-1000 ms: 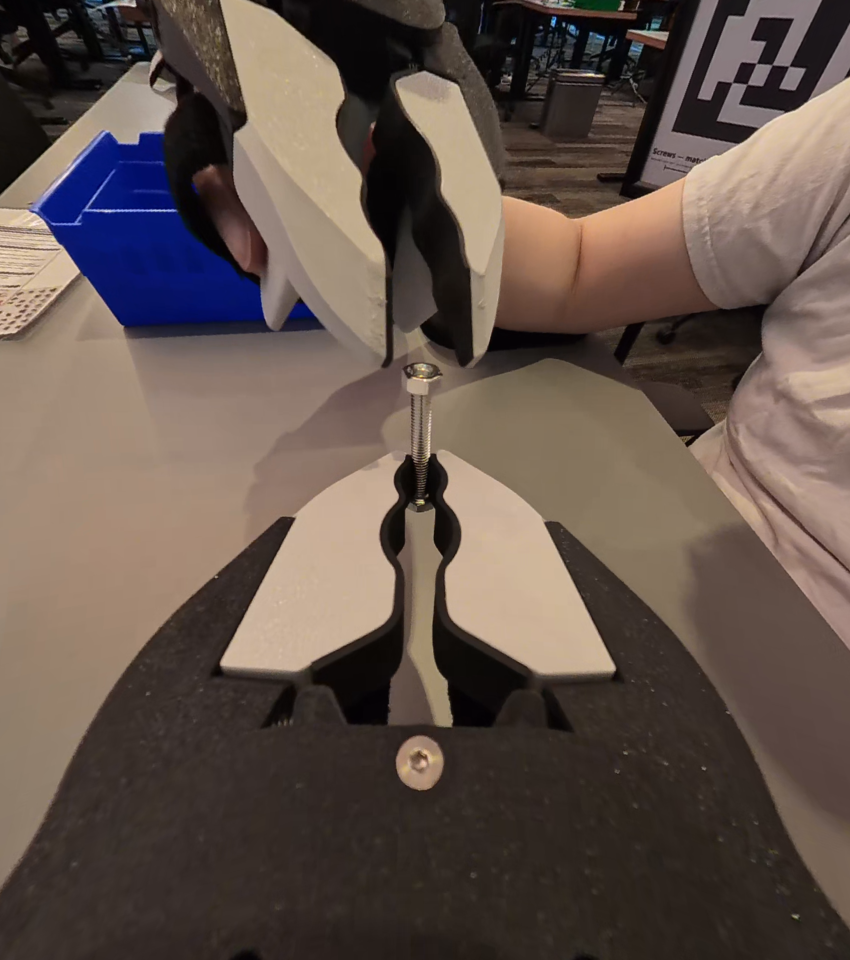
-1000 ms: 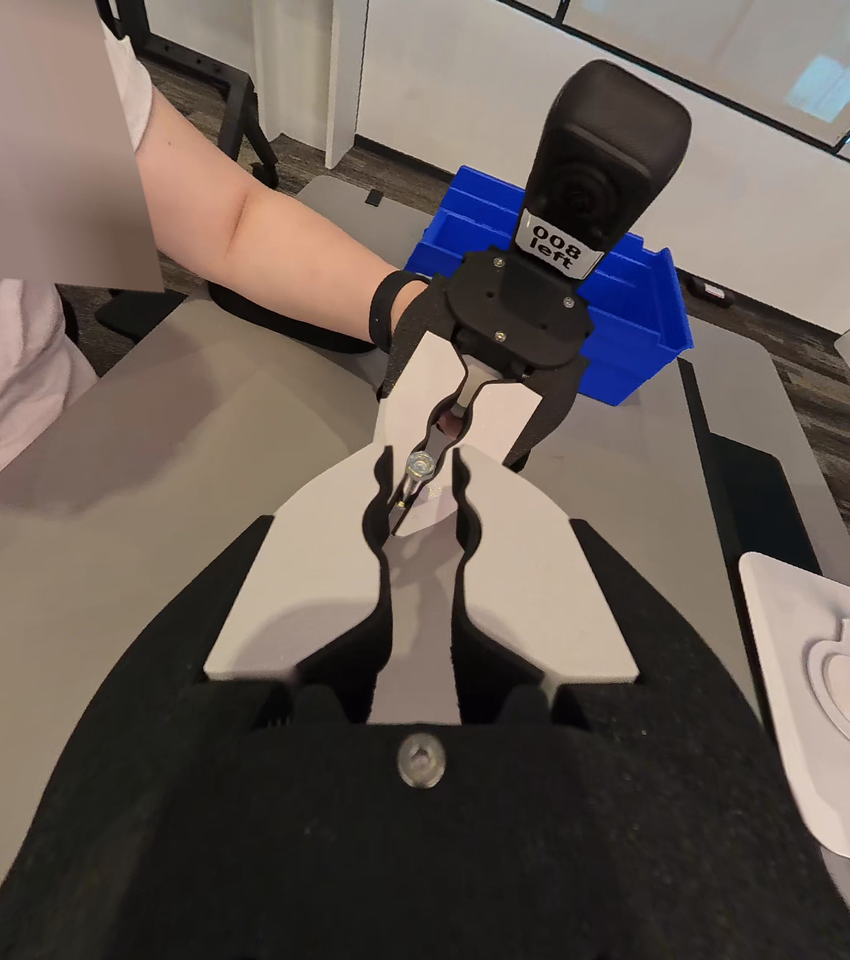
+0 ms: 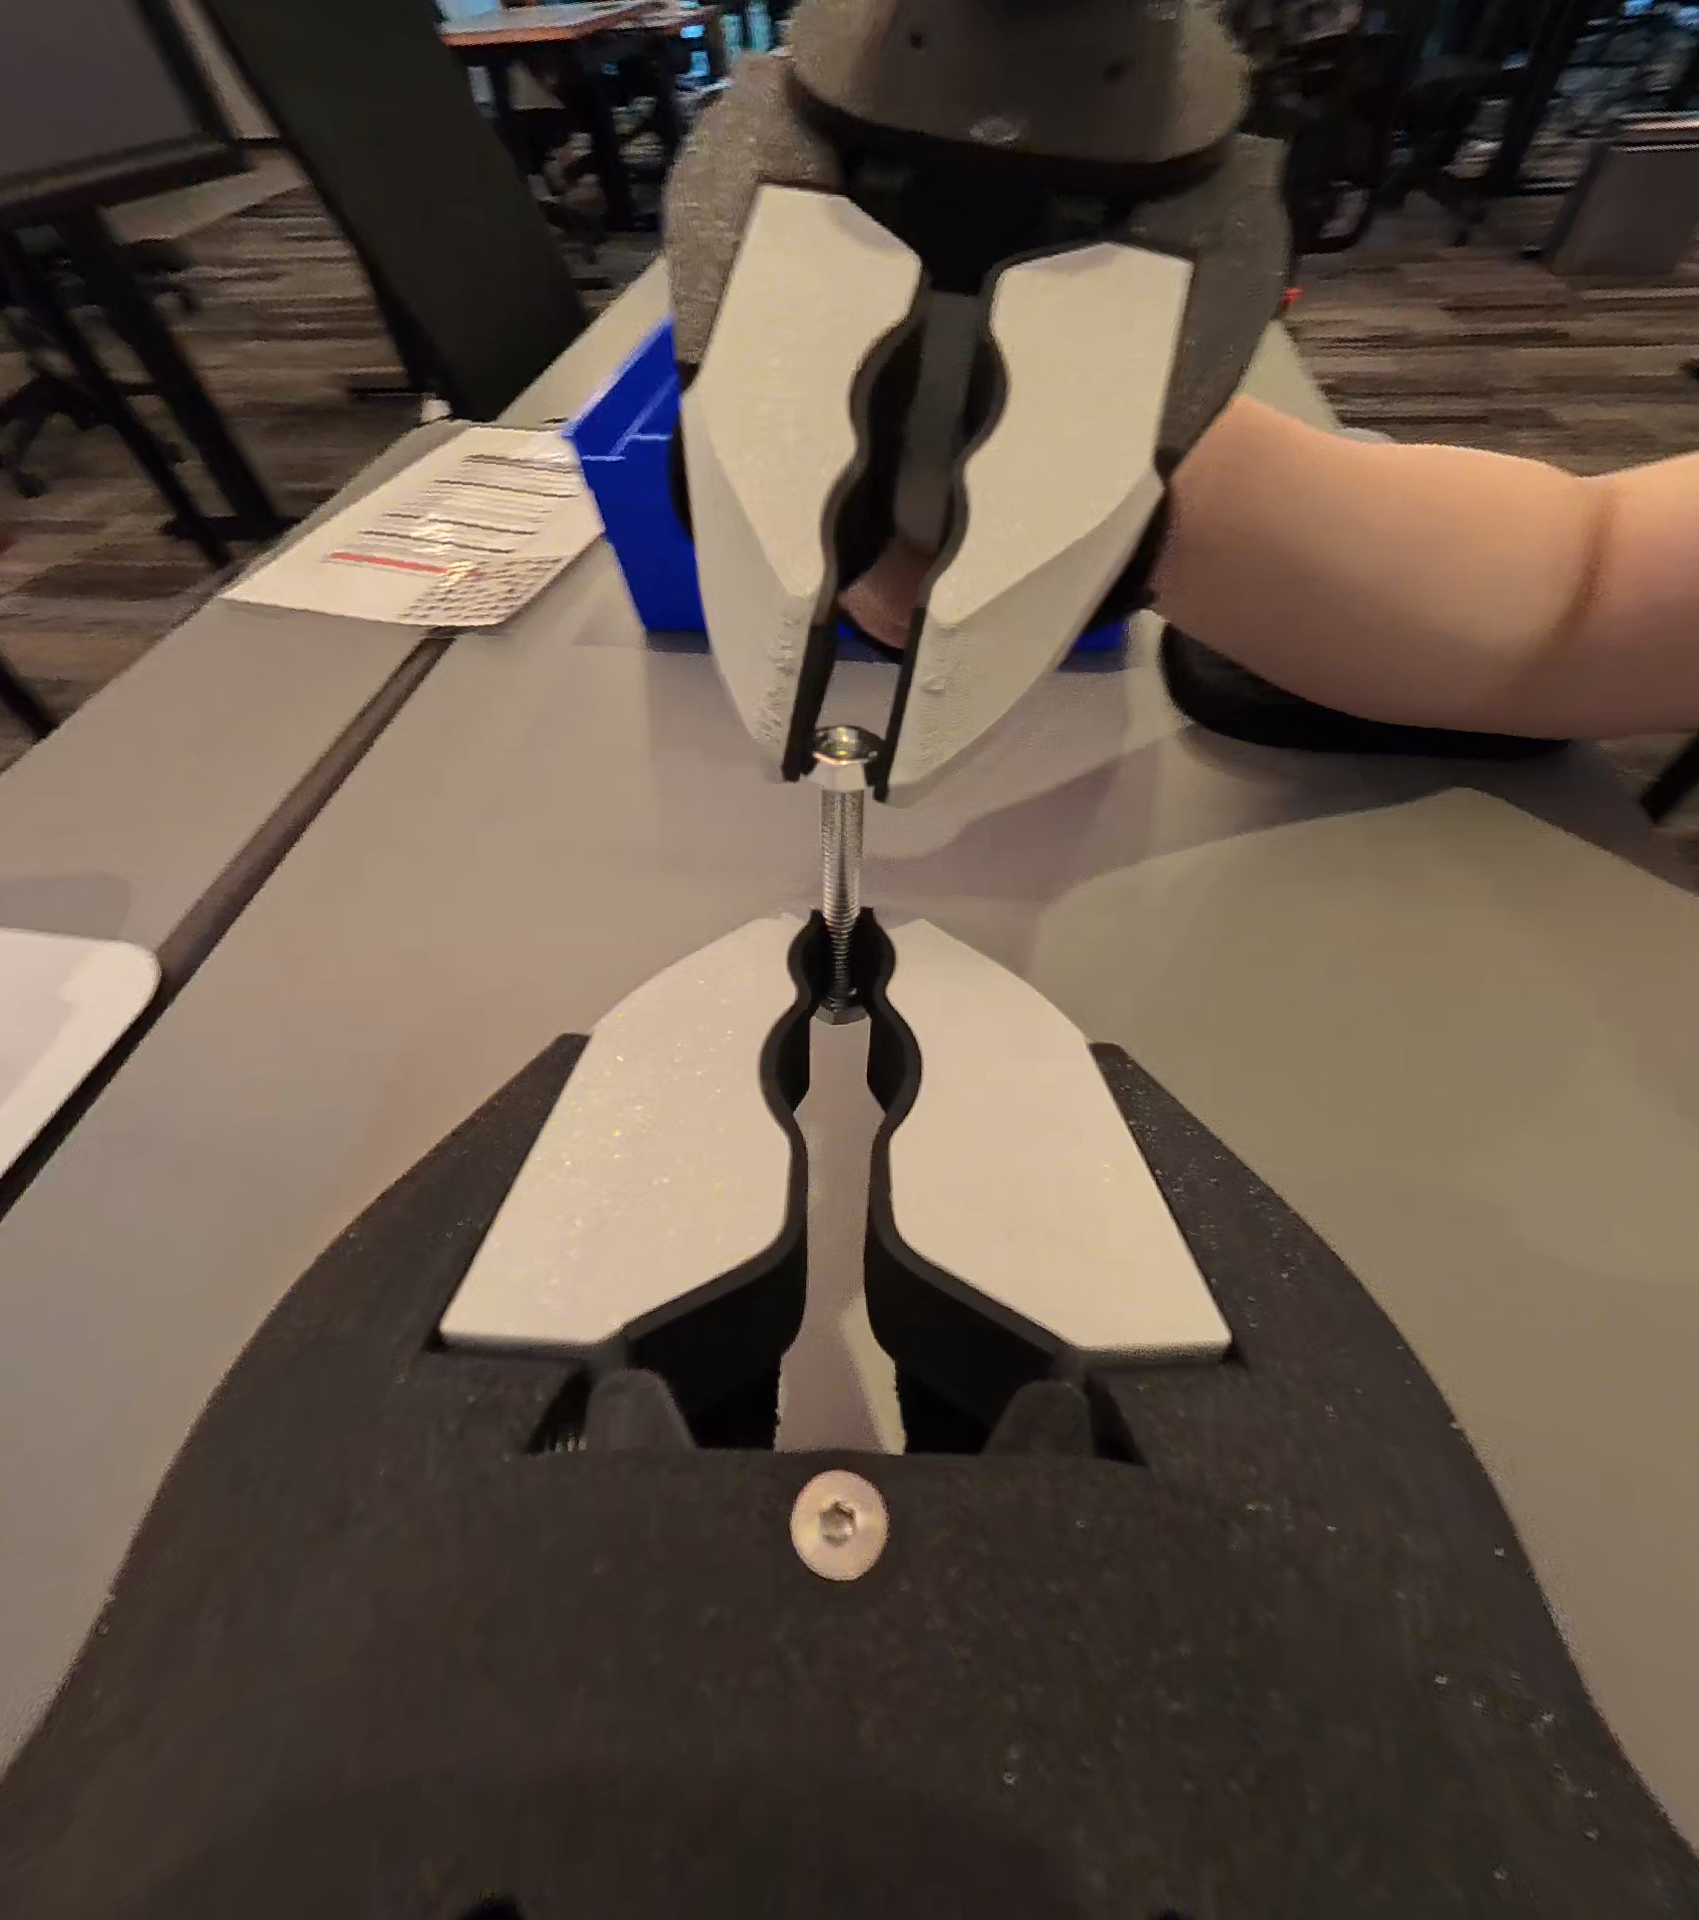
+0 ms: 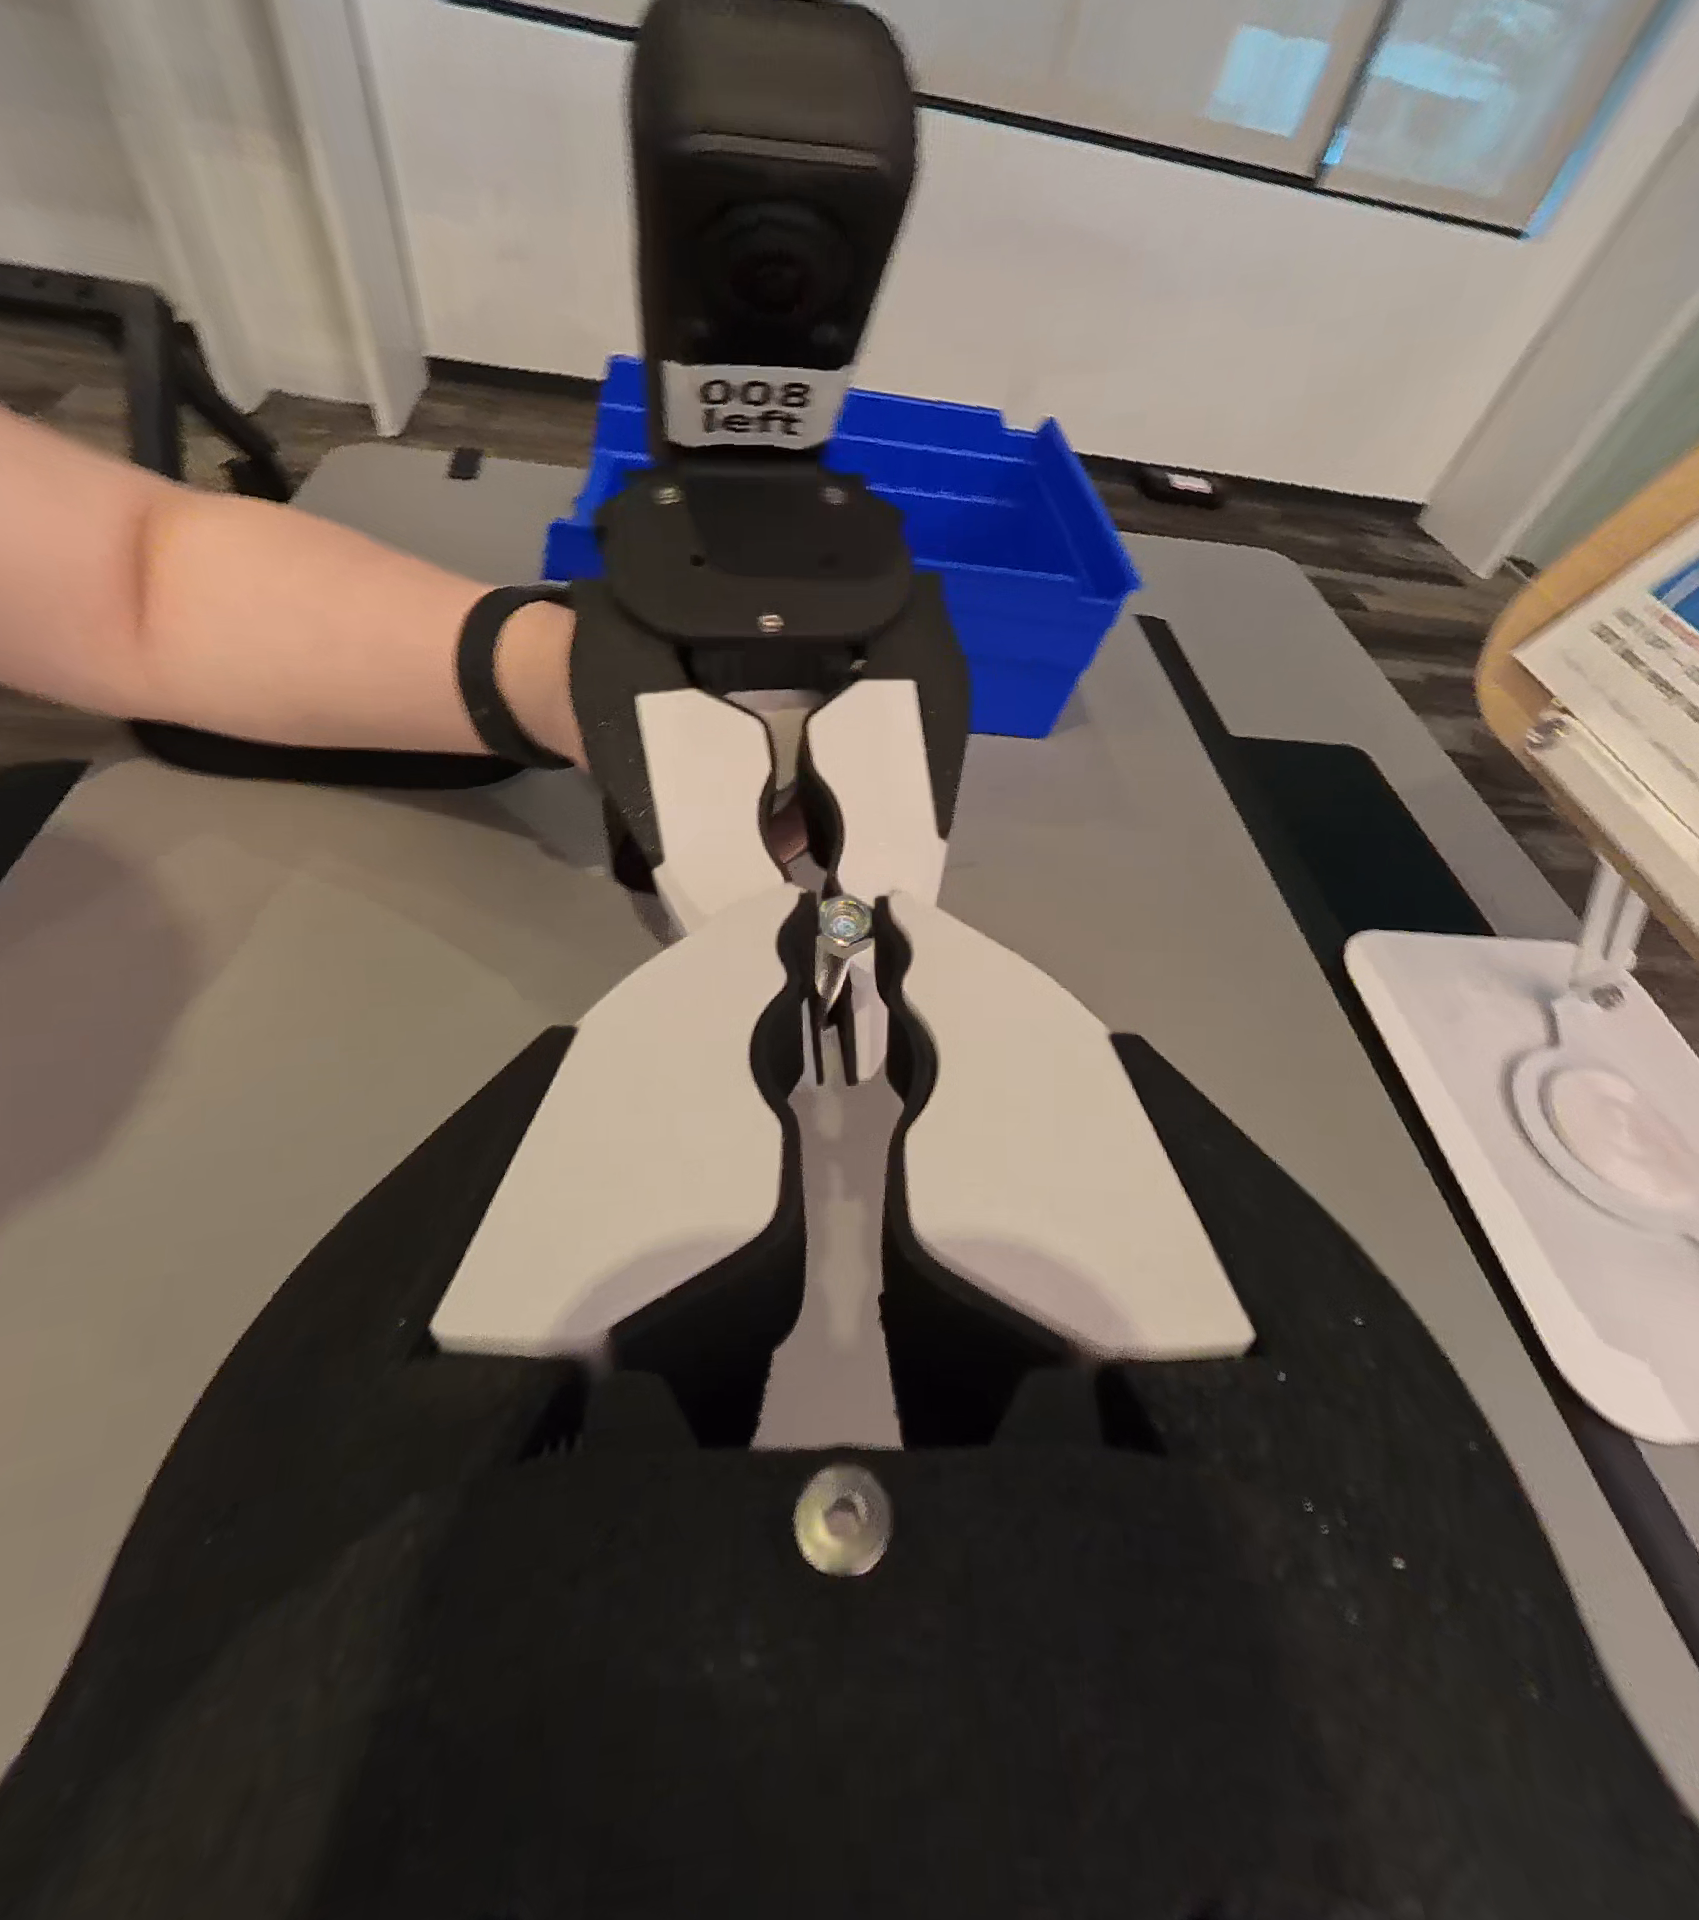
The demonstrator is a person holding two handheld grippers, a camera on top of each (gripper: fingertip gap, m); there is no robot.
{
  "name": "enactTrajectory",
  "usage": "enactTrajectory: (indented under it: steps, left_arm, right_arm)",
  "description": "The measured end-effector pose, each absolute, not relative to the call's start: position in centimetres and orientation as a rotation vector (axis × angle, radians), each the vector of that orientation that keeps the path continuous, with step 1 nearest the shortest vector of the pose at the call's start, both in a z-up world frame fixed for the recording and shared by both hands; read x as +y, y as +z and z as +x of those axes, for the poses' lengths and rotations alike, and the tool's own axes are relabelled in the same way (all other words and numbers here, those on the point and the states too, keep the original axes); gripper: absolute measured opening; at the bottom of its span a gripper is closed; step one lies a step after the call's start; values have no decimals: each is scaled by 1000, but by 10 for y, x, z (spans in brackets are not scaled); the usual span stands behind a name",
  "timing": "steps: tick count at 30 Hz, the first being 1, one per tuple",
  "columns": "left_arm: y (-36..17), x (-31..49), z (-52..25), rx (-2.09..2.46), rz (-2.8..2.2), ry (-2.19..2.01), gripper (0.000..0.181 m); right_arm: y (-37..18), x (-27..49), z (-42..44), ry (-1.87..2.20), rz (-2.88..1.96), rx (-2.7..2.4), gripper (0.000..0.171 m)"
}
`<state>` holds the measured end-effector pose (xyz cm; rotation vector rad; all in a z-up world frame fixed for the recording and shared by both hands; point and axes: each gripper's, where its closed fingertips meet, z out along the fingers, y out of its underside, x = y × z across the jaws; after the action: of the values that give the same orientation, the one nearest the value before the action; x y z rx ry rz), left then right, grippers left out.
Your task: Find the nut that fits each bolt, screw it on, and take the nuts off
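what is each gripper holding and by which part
The left gripper holds the bolt by its head end. The right gripper is closed on the nut at the bolt's far tip.

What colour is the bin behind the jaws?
Blue. The bin shows best in the right wrist view, on the grey table.

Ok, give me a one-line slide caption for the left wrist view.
Left gripper holds a bolt by its head end while the right gripper closes on the nut at its tip.
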<state>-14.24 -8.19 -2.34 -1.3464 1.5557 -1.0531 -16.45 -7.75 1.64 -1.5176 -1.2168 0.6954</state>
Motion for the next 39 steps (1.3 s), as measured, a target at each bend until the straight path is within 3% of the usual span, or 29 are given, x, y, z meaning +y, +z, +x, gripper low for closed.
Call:
enactTrajectory:
  steps: [13, 17, 22, 39]
  left_arm:
    - [-34, -50, -144, 1428, -1476, -886, 4]
    - [-32, -53, -144, 1435, -1468, -910, 5]
    - [-15, -76, -145, 1471, -1353, -1131, 5]
    - [-2, -92, -147, 1499, -1243, -1219, 5]
  right_arm:
    - [5, -46, -167, 688, -1699, -889, 11]
    - [12, -49, -167, 664, -1659, -938, 28]
    - [31, -70, -162, 683, -1483, -1109, 36]
    - [35, -91, -173, 697, -1346, -1238, 33]
